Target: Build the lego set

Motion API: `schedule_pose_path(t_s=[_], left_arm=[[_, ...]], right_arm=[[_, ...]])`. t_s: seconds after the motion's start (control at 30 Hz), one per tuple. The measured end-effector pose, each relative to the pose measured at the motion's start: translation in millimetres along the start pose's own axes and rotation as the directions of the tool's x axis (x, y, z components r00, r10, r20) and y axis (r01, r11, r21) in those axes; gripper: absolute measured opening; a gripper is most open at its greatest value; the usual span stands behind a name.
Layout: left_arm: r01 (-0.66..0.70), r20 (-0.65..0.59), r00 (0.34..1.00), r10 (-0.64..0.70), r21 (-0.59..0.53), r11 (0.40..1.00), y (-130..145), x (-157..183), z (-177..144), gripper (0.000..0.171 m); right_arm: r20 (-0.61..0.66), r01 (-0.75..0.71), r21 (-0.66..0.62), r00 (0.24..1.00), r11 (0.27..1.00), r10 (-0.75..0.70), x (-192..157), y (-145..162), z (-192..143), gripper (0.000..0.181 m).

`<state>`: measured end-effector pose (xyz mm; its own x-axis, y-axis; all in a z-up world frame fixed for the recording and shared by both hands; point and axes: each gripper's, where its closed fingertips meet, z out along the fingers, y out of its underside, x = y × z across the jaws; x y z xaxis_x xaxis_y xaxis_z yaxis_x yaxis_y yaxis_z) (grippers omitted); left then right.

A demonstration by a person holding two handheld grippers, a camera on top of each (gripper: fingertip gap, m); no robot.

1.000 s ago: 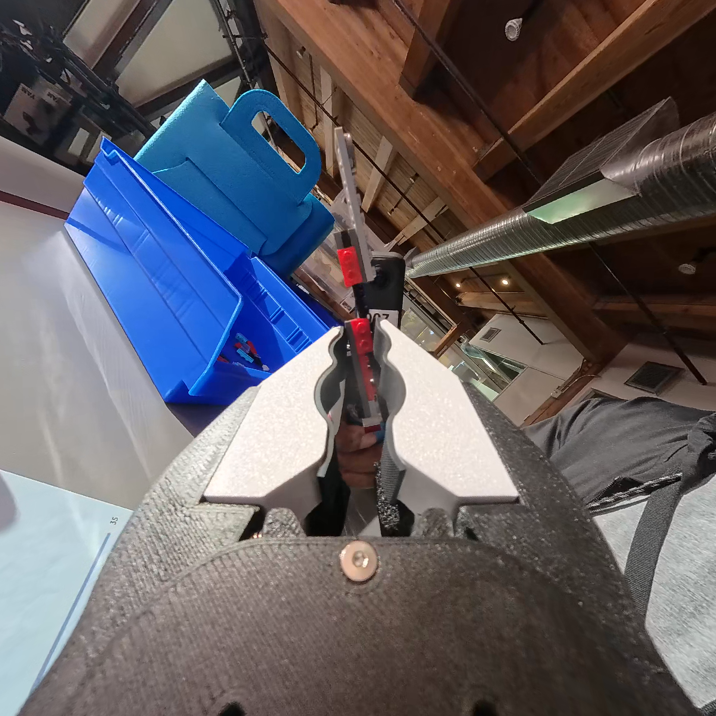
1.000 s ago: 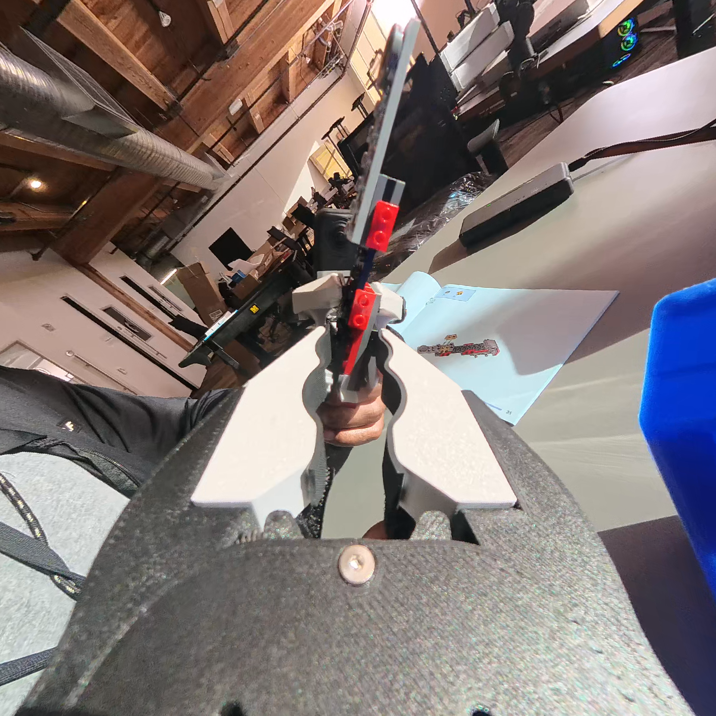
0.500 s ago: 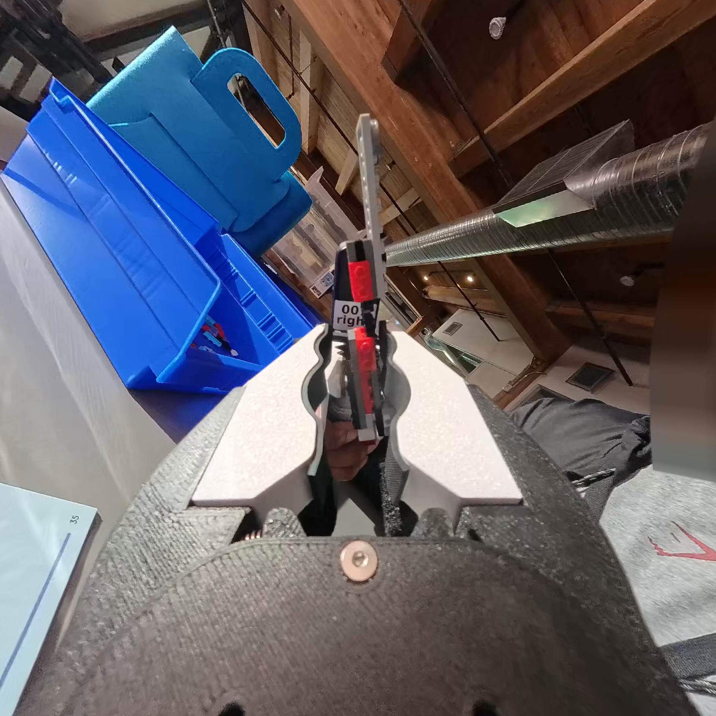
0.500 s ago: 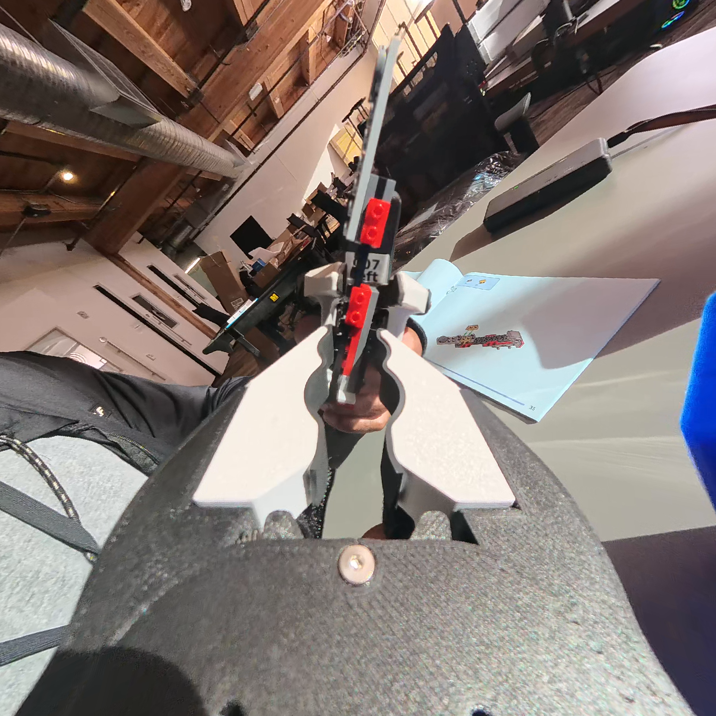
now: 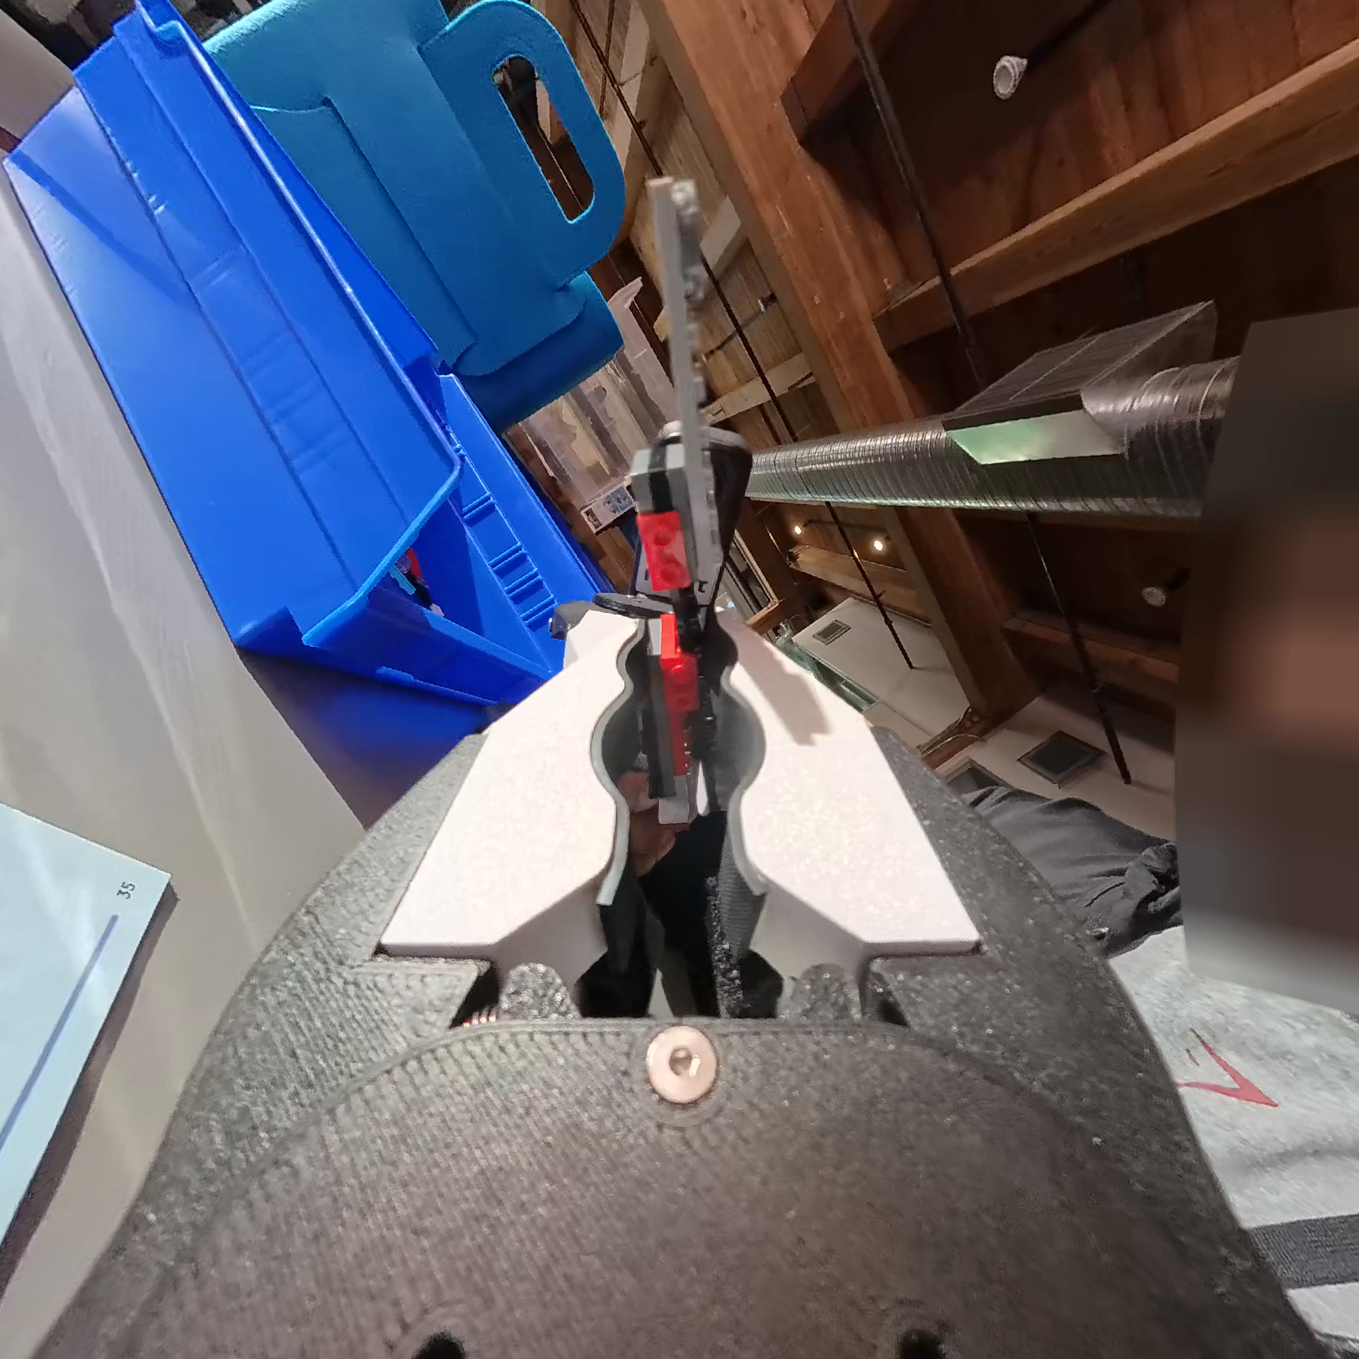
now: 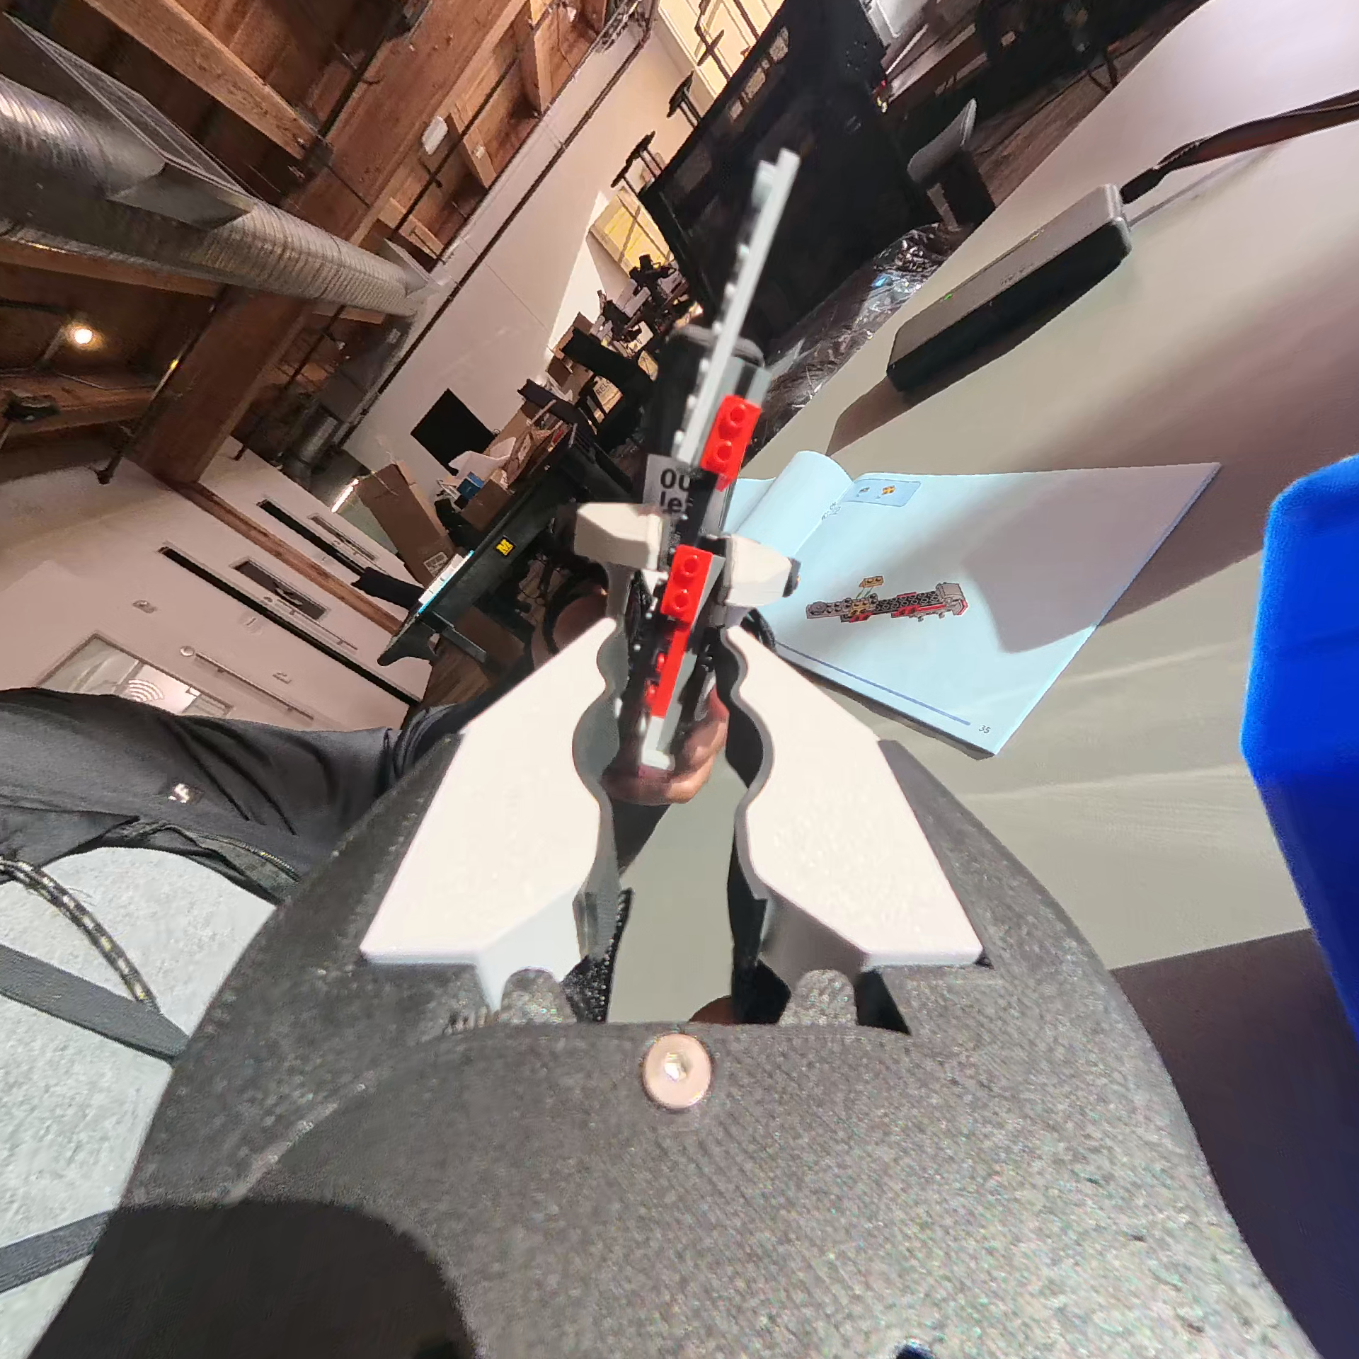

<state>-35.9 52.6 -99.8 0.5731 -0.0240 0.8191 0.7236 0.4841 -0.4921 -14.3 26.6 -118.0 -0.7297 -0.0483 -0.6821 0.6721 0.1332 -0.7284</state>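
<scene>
A lego assembly (image 5: 676,684), a long grey plate with red and black bricks, stands upright between my two grippers, which face each other. My left gripper (image 5: 680,632) is shut on its lower part, with both pads against its sides. In the right wrist view the same assembly (image 6: 687,588) runs up from my right gripper (image 6: 673,640), which is shut on its lower end. The left gripper (image 6: 687,551) shows there too, clamped on the assembly just above my right fingertips. A small black piece (image 5: 625,603) sticks out sideways at the left fingertip.
A blue bin (image 5: 257,368) with loose bricks and a teal foam carrier (image 5: 441,184) stand on the table to the left. An open instruction booklet (image 6: 993,573) lies on the table, with a dark flat box (image 6: 1015,294) beyond. A person's hand (image 6: 662,772) is behind the jaws. Left and right tips are no more than a few centimetres apart.
My left gripper opened a little on the assembly and closed on it again, slightly higher. The right gripper kept its hold. Both views tilted a little with the assembly.
</scene>
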Motion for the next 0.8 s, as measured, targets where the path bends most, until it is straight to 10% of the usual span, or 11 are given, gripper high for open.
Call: schedule_pose_path(t_s=[0.47,0.8], left_arm=[[0.057,0.02,0.998,-0.063,0.224,0.973,-31.4,-9.3,-18.4,0.014],[0.037,0.047,0.997,-0.059,0.37,0.928,-47.7,-13.6,-32.4,0.014]], right_arm=[[-0.121,0.244,0.199,0.967,0.949,-0.223,-12.7,-36.1,-12.2,0.045],[-0.409,0.595,0.063,0.748,0.801,-0.523,-0.4,-27.0,-1.9,0.056]])
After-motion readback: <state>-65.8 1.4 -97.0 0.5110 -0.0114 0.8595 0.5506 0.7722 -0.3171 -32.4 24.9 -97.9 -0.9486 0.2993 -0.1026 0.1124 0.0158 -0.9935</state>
